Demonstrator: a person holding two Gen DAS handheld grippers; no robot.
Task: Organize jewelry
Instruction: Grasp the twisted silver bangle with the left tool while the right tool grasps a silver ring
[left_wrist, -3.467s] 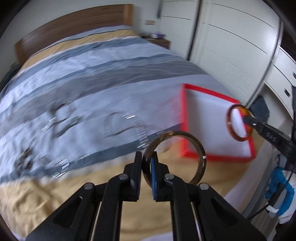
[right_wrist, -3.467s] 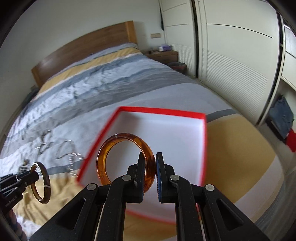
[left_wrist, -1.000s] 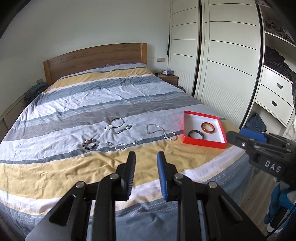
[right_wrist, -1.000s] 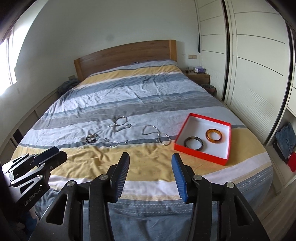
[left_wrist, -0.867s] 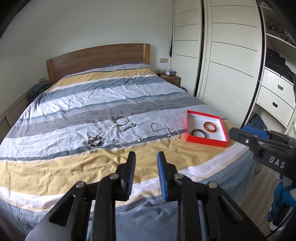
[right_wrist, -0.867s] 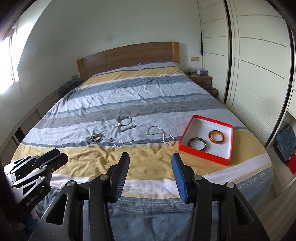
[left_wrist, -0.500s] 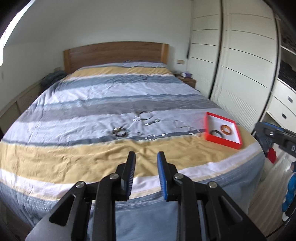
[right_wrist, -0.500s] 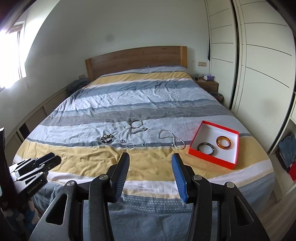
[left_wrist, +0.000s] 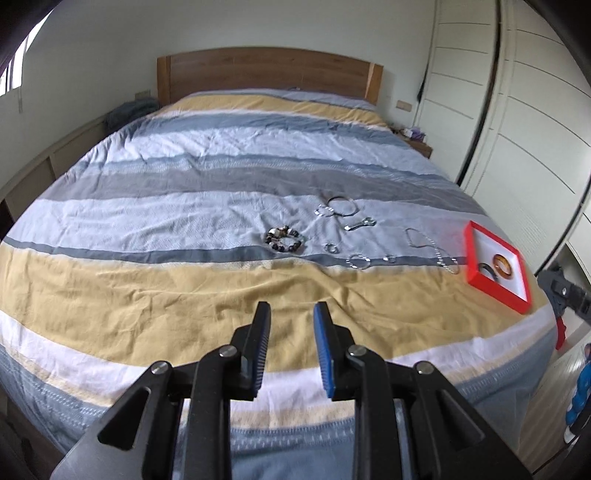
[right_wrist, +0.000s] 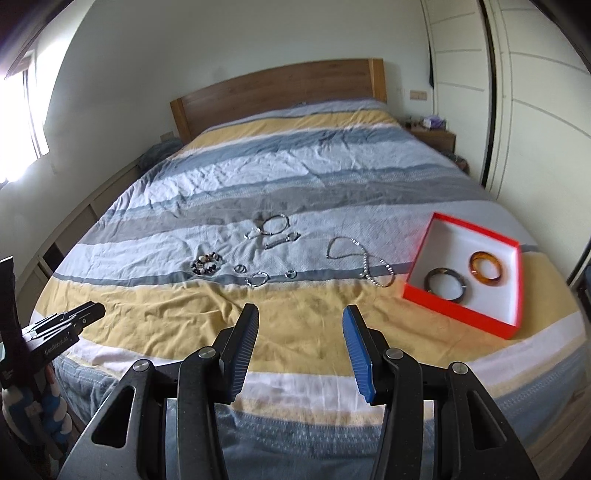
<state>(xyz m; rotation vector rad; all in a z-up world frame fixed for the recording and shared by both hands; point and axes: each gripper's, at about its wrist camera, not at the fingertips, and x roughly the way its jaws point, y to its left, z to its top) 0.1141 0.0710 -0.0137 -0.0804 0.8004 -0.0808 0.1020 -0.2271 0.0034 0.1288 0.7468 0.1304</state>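
Note:
A red box (right_wrist: 515, 275) with a white inside lies on the bed at the right and holds a dark bangle (right_wrist: 446, 280) and an amber bangle (right_wrist: 486, 272). It also shows in the left wrist view (left_wrist: 495, 293). Loose jewelry lies mid-bed: a beaded bracelet (right_wrist: 207, 263), a silver chain necklace (right_wrist: 364, 262), a thin bangle (right_wrist: 276, 223) and small rings (right_wrist: 258, 279). My left gripper (left_wrist: 290, 317) and my right gripper (right_wrist: 300, 319) are both open and empty, held back above the foot of the bed.
The striped bedspread (right_wrist: 295, 177) covers the whole bed, with a wooden headboard (right_wrist: 280, 92) behind. White wardrobe doors (right_wrist: 535, 110) stand at the right, a nightstand (right_wrist: 436, 138) beside the bed, low shelving (left_wrist: 55, 162) at the left.
Both bangles were put in the red box and both grippers opened. Since then both grippers have pulled back from the bed and swung left, so the box sits further right in view.

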